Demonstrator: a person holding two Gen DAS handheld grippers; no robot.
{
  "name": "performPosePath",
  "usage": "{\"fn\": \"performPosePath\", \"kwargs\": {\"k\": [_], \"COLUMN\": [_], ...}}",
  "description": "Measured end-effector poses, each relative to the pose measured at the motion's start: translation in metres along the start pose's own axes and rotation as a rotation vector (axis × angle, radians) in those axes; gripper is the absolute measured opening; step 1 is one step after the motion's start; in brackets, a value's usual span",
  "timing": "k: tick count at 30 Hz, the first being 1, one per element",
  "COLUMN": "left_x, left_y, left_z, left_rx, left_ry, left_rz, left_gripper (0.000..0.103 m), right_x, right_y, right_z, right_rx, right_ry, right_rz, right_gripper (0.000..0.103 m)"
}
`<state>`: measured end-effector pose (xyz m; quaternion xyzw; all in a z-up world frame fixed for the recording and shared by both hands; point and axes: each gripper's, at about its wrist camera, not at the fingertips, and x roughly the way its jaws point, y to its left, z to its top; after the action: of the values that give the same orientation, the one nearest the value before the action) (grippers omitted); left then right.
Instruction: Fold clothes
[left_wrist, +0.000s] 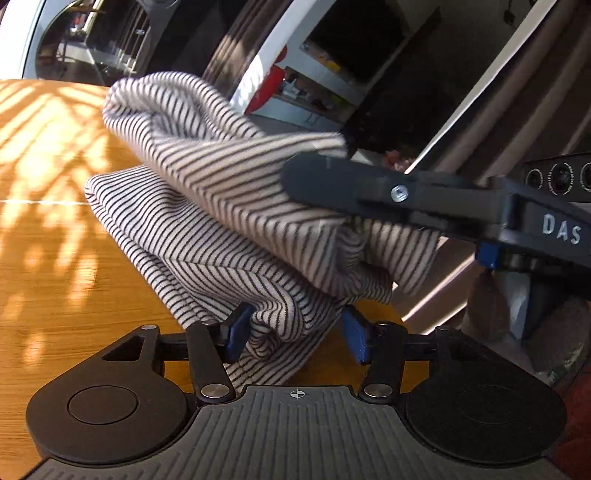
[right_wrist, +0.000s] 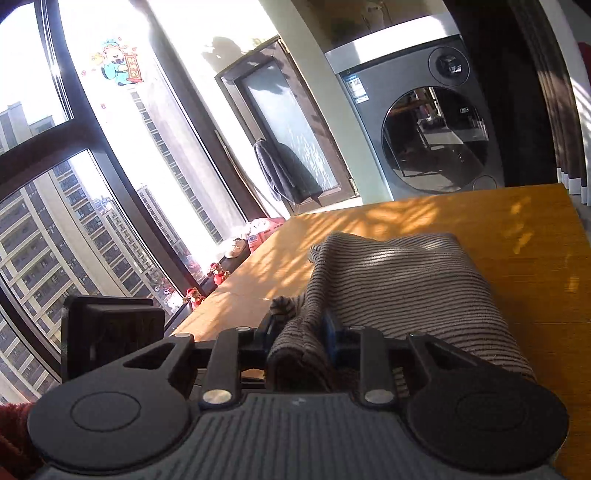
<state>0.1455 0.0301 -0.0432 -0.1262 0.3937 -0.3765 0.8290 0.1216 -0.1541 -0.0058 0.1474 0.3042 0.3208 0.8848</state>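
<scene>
A striped grey-and-black garment (left_wrist: 207, 192) lies bunched on the wooden table (left_wrist: 48, 229). My left gripper (left_wrist: 295, 332) stands open, its blue pads either side of a hanging fold of the garment, the right pad clear of the cloth. My right gripper (left_wrist: 314, 177) comes in from the right in the left wrist view and is shut on the garment's upper edge, lifting it. In the right wrist view my right gripper (right_wrist: 301, 332) pinches a fold of the garment (right_wrist: 399, 280), which drapes away over the table (right_wrist: 535, 258).
A washing machine (right_wrist: 424, 129) stands beyond the table's far edge. A large window (right_wrist: 92, 184) with small figurines (right_wrist: 218, 273) on its sill runs along the table's left side. A dark towel (right_wrist: 280, 173) hangs on a door. Shelving (left_wrist: 325, 81) lies behind.
</scene>
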Motion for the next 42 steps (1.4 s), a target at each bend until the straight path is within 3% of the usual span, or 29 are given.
{"fn": "performPosePath", "kwargs": {"k": [4,5,7,8,11,13,17,20,23,25,28,29,32,34,37,42], "left_x": [-0.018,-0.028,-0.048,-0.058,-0.081,-0.091,-0.095,-0.086,-0.068,-0.056,-0.042,-0.038,-0.028,-0.022,-0.014,-0.015], "left_y": [0.003,0.007,0.017,0.022,0.035,0.037,0.032,0.029,0.026,0.023,0.02,0.019,0.019,0.019,0.019,0.02], "left_z": [-0.009,-0.01,-0.01,-0.009,-0.005,0.004,0.02,0.028,0.031,0.031,0.023,0.019,0.013,0.009,0.004,-0.003], "left_rx": [0.048,0.051,0.052,0.039,-0.008,-0.037,-0.047,-0.041,-0.037,-0.032,-0.021,-0.017,-0.02,-0.022,-0.025,-0.013], "left_ry": [0.026,0.03,0.006,-0.01,-0.063,-0.113,-0.178,-0.176,-0.15,-0.124,-0.076,-0.06,-0.036,-0.019,-0.003,-0.004], "left_rz": [0.016,0.035,0.091,0.115,0.199,0.19,0.167,0.136,0.105,0.092,0.094,0.097,0.081,0.071,0.056,0.063], "left_gripper": [0.067,0.076,0.078,0.078,0.077,0.072,0.063,0.056,0.05,0.042,0.039,0.039,0.04,0.04,0.041,0.043], "right_x": [0.013,0.012,0.009,0.009,0.011,-0.001,-0.026,-0.041,-0.037,-0.02,-0.008,-0.012,-0.037,-0.055,-0.055,-0.017], "right_y": [0.001,0.012,0.031,0.037,0.052,0.058,0.071,0.076,0.073,0.067,0.056,0.05,0.04,0.045,0.053,0.019], "right_z": [-0.016,-0.021,-0.034,-0.037,-0.048,-0.047,-0.046,-0.045,-0.043,-0.045,-0.051,-0.046,-0.019,-0.006,0.0,-0.026], "right_rx": [-0.038,-0.117,-0.264,-0.295,-0.388,-0.419,-0.499,-0.511,-0.497,-0.508,-0.57,-0.528,-0.348,-0.293,-0.268,-0.093], "right_ry": [0.008,0.003,-0.001,-0.005,-0.017,-0.054,-0.143,-0.198,-0.176,-0.102,-0.081,-0.092,-0.166,-0.22,-0.183,-0.029], "right_rz": [-0.013,-0.042,-0.096,-0.106,-0.137,-0.151,-0.203,-0.26,-0.291,-0.325,-0.419,-0.405,-0.274,-0.159,-0.043,-0.043], "right_gripper": [0.027,0.031,0.035,0.042,0.047,0.056,0.056,0.056,0.056,0.056,0.046,0.026,0.017,0.01,0.009,0.009]}}
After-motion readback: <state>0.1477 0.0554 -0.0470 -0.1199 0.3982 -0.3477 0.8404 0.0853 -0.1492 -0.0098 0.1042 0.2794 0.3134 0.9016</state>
